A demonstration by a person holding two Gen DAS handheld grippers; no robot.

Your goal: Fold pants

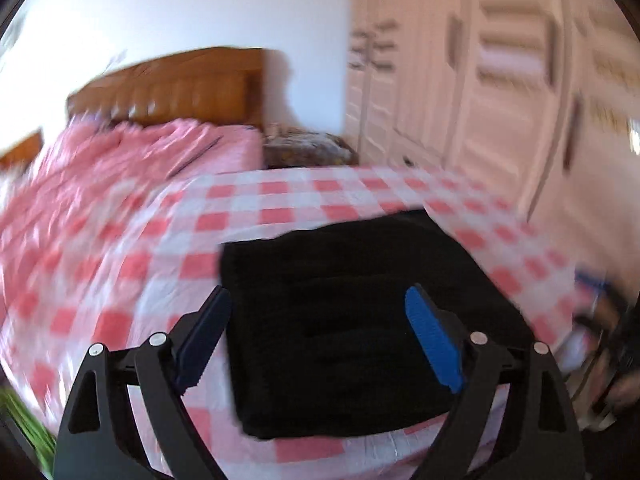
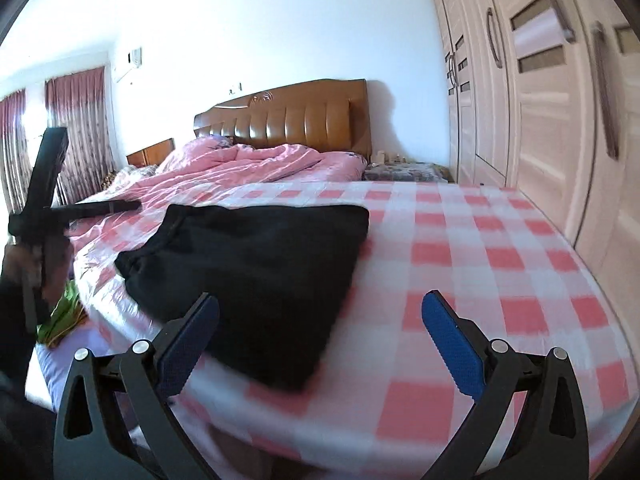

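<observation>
Black pants (image 1: 352,320), folded into a thick rectangle, lie on the pink-and-white checked sheet (image 1: 248,216) near the bed's front edge. My left gripper (image 1: 318,294) hovers over them, open wide, with nothing pressed between its blue pads; this view is blurred. In the right wrist view the same pants (image 2: 256,272) sit left of centre. My right gripper (image 2: 320,298) is open over their near right corner and holds nothing. The left gripper (image 2: 96,168) shows at the far left in a hand, jaws spread, off the pants' left end.
A rumpled pink quilt (image 2: 248,164) covers the far half of the bed below a brown headboard (image 2: 288,116). Pale wardrobe doors (image 2: 540,120) run close along the right. A cluttered nightstand (image 2: 404,170) stands behind. Something green (image 2: 64,312) lies low at the left.
</observation>
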